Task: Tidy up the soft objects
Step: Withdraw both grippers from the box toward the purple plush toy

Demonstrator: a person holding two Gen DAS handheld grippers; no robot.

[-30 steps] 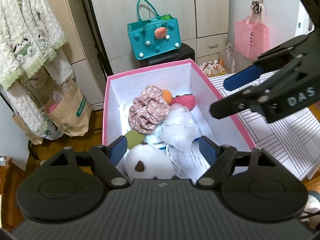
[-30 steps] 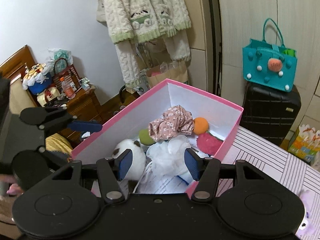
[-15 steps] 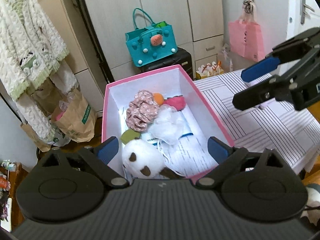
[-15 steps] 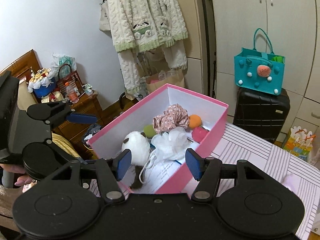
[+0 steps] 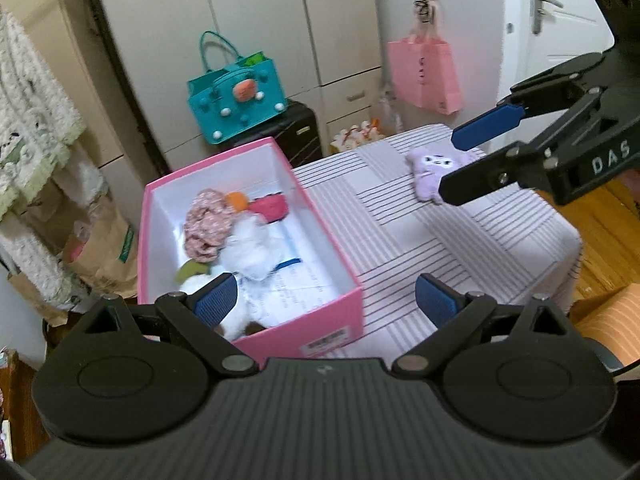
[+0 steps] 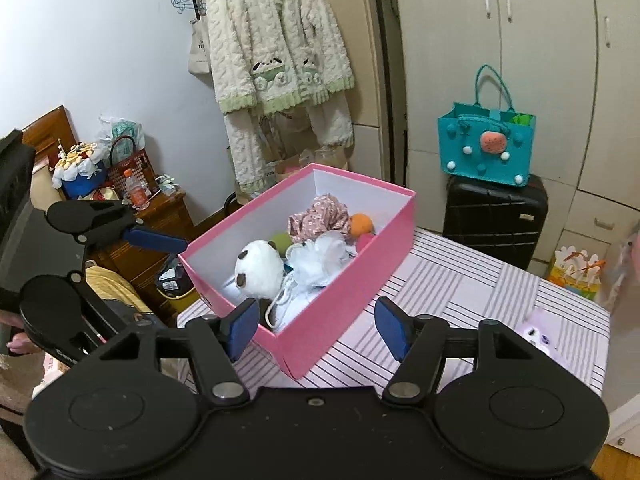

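Both tongs released above the bench.
Left tongs [image 5: 326, 300] gape over the pink box [image 5: 304, 332]; right tongs [image 6: 316, 326] opening, empty; purple toy [image 5: 434, 168] upper right.

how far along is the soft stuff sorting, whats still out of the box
Mostly done: the panda plush, floral cloth, white mesh puff and balls already lie in the pink box. Nothing is in hand: the left hand-held gripper is open and empty, the right hand-held gripper is opening, empty. Left: the purple plush on the striped table.
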